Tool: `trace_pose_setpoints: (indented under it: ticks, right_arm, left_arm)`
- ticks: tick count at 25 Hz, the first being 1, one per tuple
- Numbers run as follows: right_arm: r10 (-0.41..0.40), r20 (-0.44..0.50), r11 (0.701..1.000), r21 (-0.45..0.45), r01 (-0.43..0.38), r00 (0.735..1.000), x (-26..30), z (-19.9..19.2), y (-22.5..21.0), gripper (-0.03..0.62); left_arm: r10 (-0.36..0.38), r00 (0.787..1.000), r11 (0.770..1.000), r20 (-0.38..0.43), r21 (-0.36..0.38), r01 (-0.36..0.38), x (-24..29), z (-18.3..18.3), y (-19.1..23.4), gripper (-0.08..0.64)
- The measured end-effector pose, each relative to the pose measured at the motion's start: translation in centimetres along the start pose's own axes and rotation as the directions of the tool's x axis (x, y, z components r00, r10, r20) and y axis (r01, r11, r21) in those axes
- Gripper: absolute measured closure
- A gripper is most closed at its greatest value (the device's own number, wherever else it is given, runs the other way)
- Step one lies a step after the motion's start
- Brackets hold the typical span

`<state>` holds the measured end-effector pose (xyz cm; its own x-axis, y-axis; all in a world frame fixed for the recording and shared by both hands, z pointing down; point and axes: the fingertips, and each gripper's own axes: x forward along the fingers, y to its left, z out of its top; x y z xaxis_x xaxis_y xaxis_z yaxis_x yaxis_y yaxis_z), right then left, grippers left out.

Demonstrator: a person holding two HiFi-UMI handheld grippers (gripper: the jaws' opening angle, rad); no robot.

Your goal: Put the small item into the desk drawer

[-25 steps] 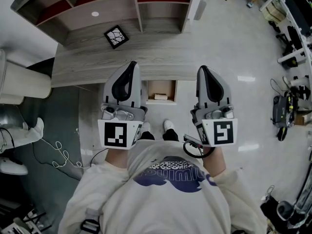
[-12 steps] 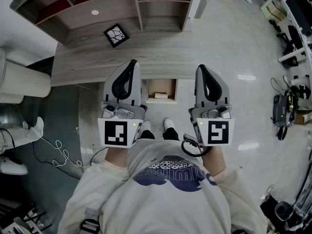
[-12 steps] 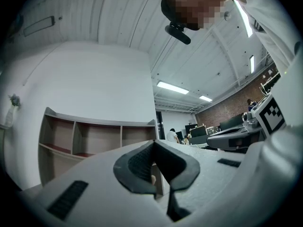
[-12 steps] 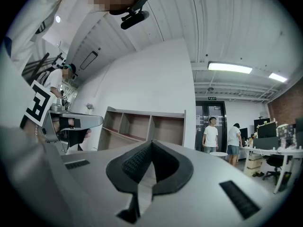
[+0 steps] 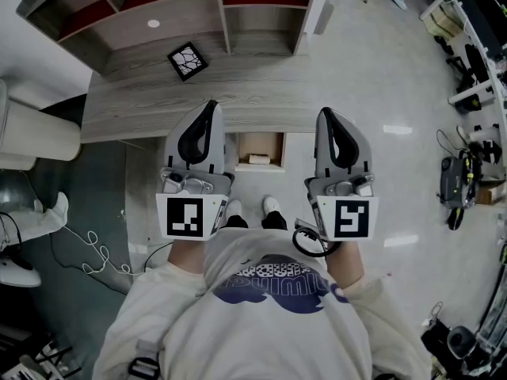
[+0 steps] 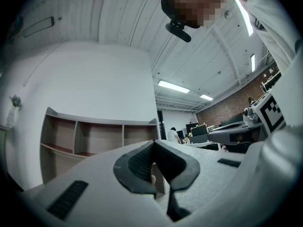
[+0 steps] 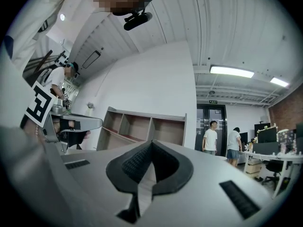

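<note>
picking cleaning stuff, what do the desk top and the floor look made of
Desk top: looks like grey wood-grain laminate with a matt finish; streaky grain lines run along it, though real wood isn't ruled out. Floor: seems to be polished stone or marble-look tile, glossy; it shows pale veining and bright lamp reflections.

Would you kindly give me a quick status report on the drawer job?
Left tongs shut, empty. Right tongs shut, empty. Small item lying in open drawer. Nothing in the way.
</note>
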<state>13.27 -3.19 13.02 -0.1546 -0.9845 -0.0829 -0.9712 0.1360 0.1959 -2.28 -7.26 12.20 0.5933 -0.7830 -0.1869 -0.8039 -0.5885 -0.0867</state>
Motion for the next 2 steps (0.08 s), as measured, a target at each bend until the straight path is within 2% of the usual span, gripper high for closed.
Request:
trace_pose_setpoints:
  ticks: [2]
  right_arm:
    - [0.002,-0.010,1.000,-0.011,-0.002,1.000,-0.10,-0.11,0.14,0.595]
  left_arm:
    - [-0.004,1.000,1.000,-0.004,0.006,0.004,-0.12,-0.15,0.09,0.552]
